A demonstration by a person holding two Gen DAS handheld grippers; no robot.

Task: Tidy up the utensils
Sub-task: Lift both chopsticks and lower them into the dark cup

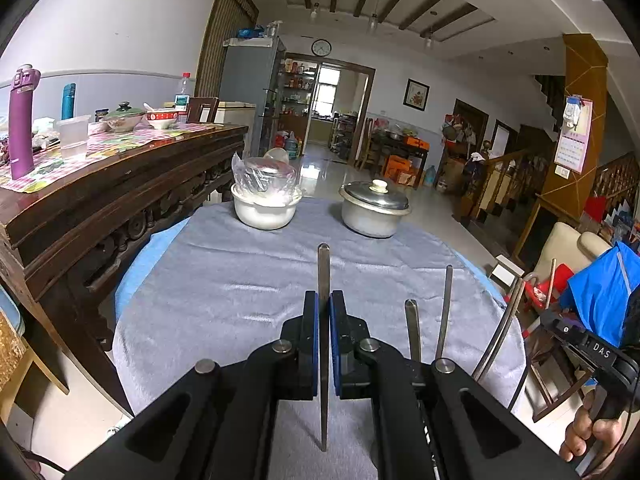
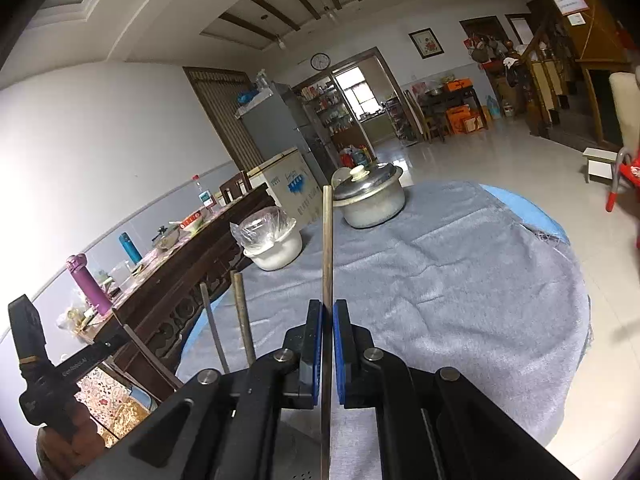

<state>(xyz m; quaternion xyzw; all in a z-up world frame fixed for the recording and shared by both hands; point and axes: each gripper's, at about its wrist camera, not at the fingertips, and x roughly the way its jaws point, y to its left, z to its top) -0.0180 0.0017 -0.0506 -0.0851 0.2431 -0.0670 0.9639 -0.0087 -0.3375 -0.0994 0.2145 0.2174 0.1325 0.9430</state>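
**Both grippers carrying utensils above the desk**

We hold 1 utensil in each gripper. The left gripper point(image 1: 324, 344) is clamped on a flat metal utensil handle point(image 1: 323, 280), its long axis running toward 12 o'clock, tip aimed between the white bowl point(image 1: 266, 210) and the lidded pot point(image 1: 374, 210). The right gripper point(image 2: 327, 348) pinches a thin metal rod point(image 2: 327, 248), perhaps a chopstick, also pointing to 12 o'clock. 2 more upright handles point(image 1: 428, 320) stand at 3 o'clock of the left gripper; what holds them is hidden. We judge this the carry step; next we need a holder in view, then a steady, axis-aligned lowering over the grey cloth point(image 1: 240, 288).
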